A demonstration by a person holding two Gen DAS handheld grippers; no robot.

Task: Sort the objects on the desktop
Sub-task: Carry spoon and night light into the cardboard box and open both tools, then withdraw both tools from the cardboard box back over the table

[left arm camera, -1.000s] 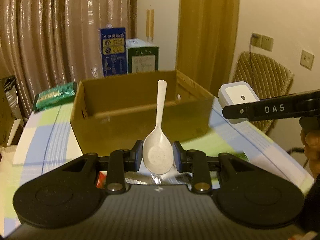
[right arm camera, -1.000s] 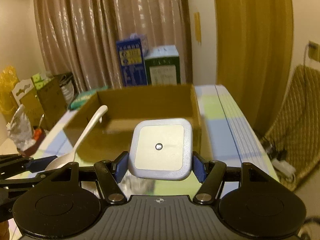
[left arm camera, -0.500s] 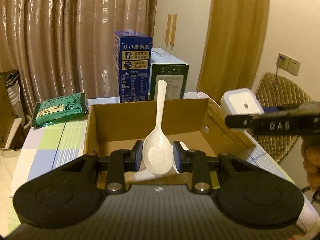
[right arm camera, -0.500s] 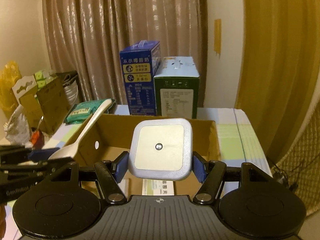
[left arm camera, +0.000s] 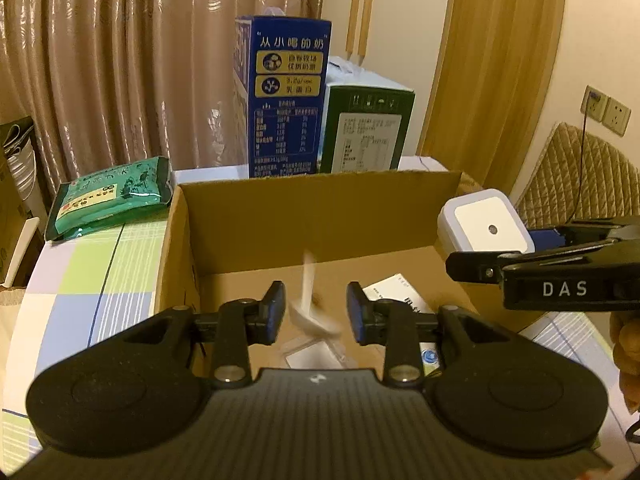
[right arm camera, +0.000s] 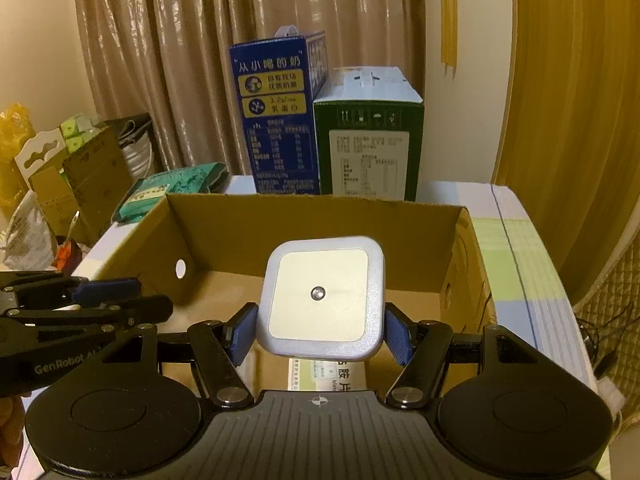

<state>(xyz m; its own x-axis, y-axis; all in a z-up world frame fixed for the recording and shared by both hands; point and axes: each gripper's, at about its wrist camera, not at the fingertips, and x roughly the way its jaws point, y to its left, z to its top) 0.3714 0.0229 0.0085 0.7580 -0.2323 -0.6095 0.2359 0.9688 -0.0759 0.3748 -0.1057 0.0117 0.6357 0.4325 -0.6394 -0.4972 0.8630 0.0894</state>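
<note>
The step in hand is dropping items into the cardboard box (left arm camera: pixel 256 220), which is sitting on the checked surface (left arm camera: pixel 100 276). The left hand-held gripper (left arm camera: pixel 316 312) is hovering over the box with its jaws just opened and standing apart; the white spoon (left arm camera: pixel 310 304) is blurring between them, touching neither pad, apparently falling toward the box floor. The right hand-held gripper (right arm camera: pixel 320 338) is clamping the square white night light (right arm camera: pixel 320 298) by its two sides, holding it above the near part of the box interior.

By my judgement, the next move is calling for the right jaws to part while the light is over the open box, low enough that it lands gently, and for the left gripper to be pulling clear to fetch another item.

Inside the box, a white medicine carton (left arm camera: pixel 400 300) with printed text and a small clear flat packet (left arm camera: pixel 312 354) are lying on the floor. Behind the box a blue milk carton (right arm camera: pixel 276 112) and a green carton (right arm camera: pixel 368 140) are standing, and a green tea packet (left arm camera: pixel 110 196) is lying beside it
</note>
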